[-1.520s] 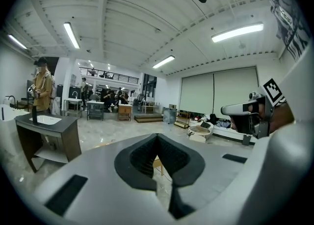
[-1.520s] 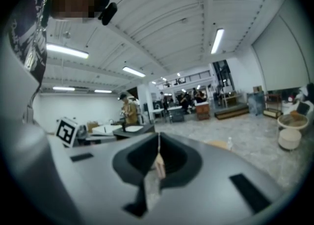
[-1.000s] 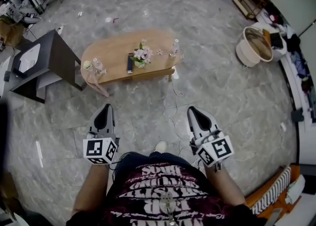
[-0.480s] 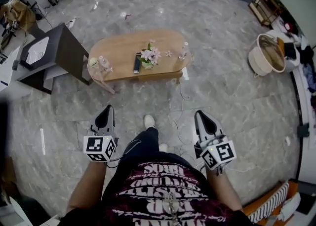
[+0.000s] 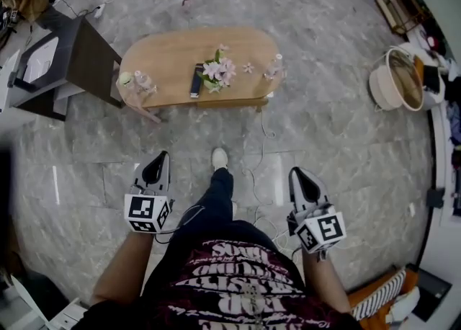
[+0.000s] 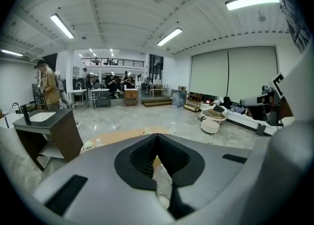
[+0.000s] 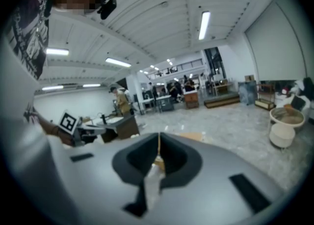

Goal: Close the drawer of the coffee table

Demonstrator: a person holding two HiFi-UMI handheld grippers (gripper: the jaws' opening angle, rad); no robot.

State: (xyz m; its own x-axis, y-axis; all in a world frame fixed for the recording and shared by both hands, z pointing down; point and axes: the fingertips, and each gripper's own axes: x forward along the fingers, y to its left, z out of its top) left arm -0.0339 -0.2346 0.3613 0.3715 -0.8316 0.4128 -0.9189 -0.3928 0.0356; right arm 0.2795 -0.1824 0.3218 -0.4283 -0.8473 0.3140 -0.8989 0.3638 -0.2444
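Marble floor [image 5: 346, 141] separates the coffee table [image 5: 173, 69] ahead from clenched, empty left tongs [image 5: 160, 157] and right tongs [image 5: 297, 174]; approach squarely, push drawer evenly.

A light wooden top was seen on the oval coffee table [image 5: 173, 69] at twelve o'clock, with pink and white flowers [image 5: 218, 70] on it. The floor [image 5: 338, 134] was veined in grey marble. The grey left gripper [image 5: 163, 154] and right gripper [image 5: 294, 171] were patterned with black squares on white. The maroon shirt [image 5: 238, 278] was lettered in pale print.
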